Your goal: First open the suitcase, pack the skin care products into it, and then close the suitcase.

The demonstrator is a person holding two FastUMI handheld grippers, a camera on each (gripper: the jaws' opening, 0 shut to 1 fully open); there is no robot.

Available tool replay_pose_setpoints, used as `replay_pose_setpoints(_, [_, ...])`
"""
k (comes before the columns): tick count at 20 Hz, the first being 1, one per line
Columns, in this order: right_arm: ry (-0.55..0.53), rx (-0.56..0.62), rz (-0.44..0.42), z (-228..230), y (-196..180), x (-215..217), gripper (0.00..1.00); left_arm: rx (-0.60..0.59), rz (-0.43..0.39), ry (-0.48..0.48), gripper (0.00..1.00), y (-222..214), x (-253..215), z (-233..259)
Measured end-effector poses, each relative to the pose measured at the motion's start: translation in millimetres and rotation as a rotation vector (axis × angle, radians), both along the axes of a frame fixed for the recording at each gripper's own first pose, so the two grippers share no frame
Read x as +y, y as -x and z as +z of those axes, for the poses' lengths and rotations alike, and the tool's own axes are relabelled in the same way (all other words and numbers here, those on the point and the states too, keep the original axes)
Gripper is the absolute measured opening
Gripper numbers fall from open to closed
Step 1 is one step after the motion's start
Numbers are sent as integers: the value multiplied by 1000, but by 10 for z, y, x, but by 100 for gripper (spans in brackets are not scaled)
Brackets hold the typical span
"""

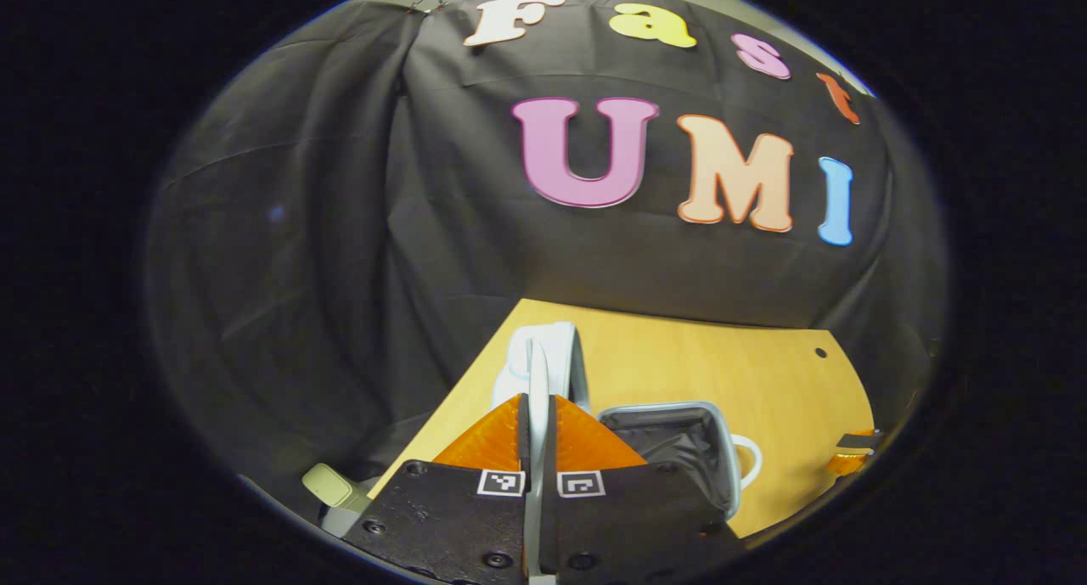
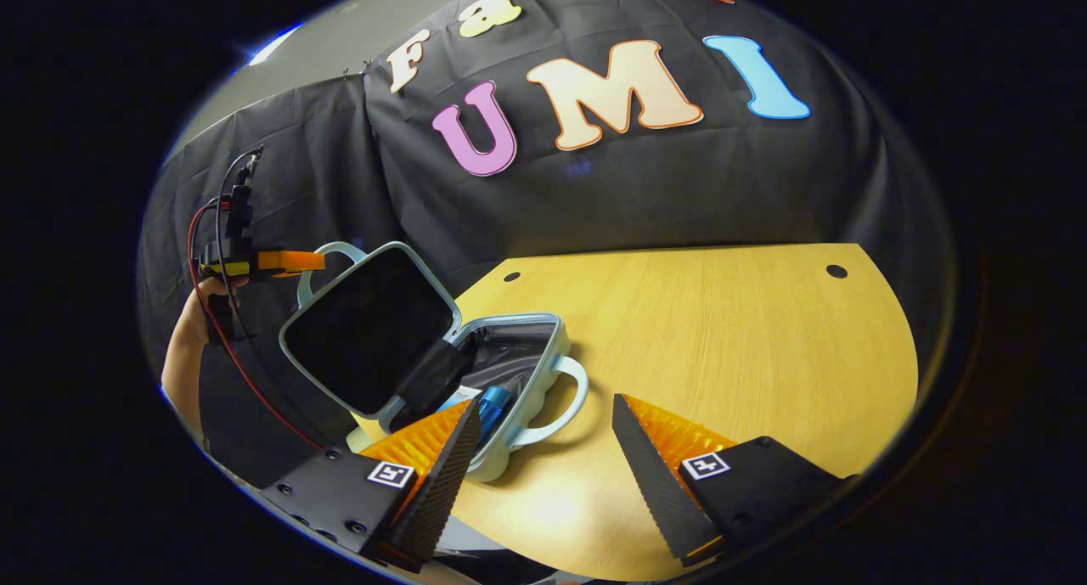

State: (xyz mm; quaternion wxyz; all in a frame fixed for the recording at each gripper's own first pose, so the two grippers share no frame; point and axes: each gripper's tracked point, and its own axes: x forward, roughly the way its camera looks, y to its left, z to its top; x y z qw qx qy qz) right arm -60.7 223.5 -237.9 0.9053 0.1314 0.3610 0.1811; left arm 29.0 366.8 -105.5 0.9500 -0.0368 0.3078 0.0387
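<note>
The small pale-blue suitcase [image 2: 543, 373] lies open on the wooden table [image 2: 722, 330], near its left edge. Its lid [image 2: 365, 330] stands raised and tilted back, dark inside. In the left gripper view my left gripper [image 1: 537, 402] is shut on the thin rim of the lid [image 1: 552, 347], beside the dark-lined base [image 1: 671, 441]. From the right gripper view, the left gripper [image 2: 289, 261] sits at the lid's top edge. A blue tube [image 2: 492, 402] and a white item [image 2: 463, 394] lie in the base. My right gripper [image 2: 548, 449] is open with nothing between its fingers, just right of the suitcase handle [image 2: 569, 398].
A hand and forearm [image 2: 183, 347] hold the left gripper, with red and black cables [image 2: 229, 313] hanging from it. The table has small holes [image 2: 836, 271] near its far edge. A pale block [image 1: 327, 483] sits below the table's left edge.
</note>
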Motion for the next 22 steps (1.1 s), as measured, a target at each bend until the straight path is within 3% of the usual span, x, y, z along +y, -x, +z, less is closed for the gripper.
replay_pose_setpoints(12, [24, -8, -54, 110, 157, -536, 98, 1, -250, 221, 0, -59, -1610, -163])
replay_pose_setpoints(14, [33, -9, -69, 129, 178, -641, 94, 20, -282, 248, 0, -37, -1842, -266])
replay_pose_setpoints(17, [46, -11, -95, 148, 219, -807, 98, 69, -330, 267, 0, 1, -2151, -459])
replay_pose_setpoints(22, [61, -14, -136, 186, 289, -1076, 94, 160, -390, 238, 0, 114, -2539, -853])
